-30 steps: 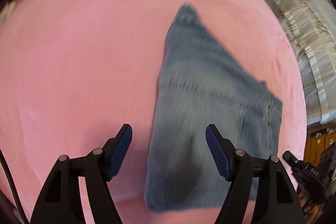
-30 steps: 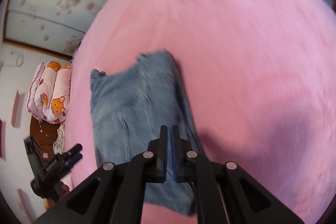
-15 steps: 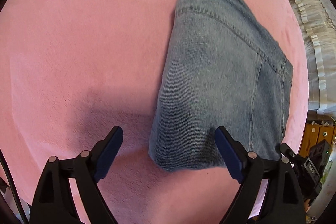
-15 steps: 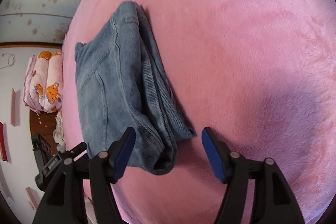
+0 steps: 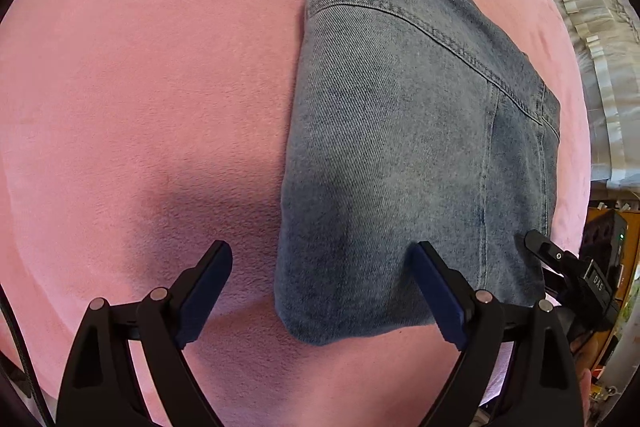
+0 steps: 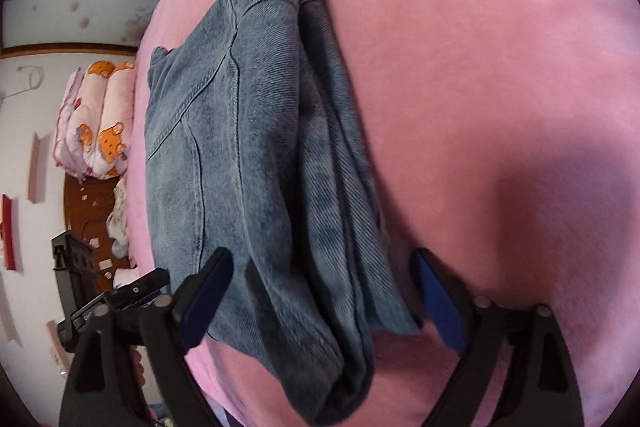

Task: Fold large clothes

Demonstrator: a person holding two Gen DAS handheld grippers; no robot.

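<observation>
On the pink bed (image 5: pixel 140 87) lie the folded jeans (image 5: pixel 400 147), flat, their near end toward both cameras. Left tongs (image 5: pixel 322 293) stand wide, gripping nothing, one pad over bare blanket, the other over denim. Right tongs (image 6: pixel 320 301) are opening, the jeans' thick folded edge between the pads, neither pressing it. At far left of the right view, rolled bear-print quilts (image 6: pixel 100 119) rest against a wall; nothing blocks the jeans.

Folded blue denim jeans (image 5: pixel 400 131): far end cut off by left-wrist frame top. Near fold runs out of right-wrist frame bottom. Pink plush bedspread (image 6: pixel 500 87) under them hidden.
</observation>
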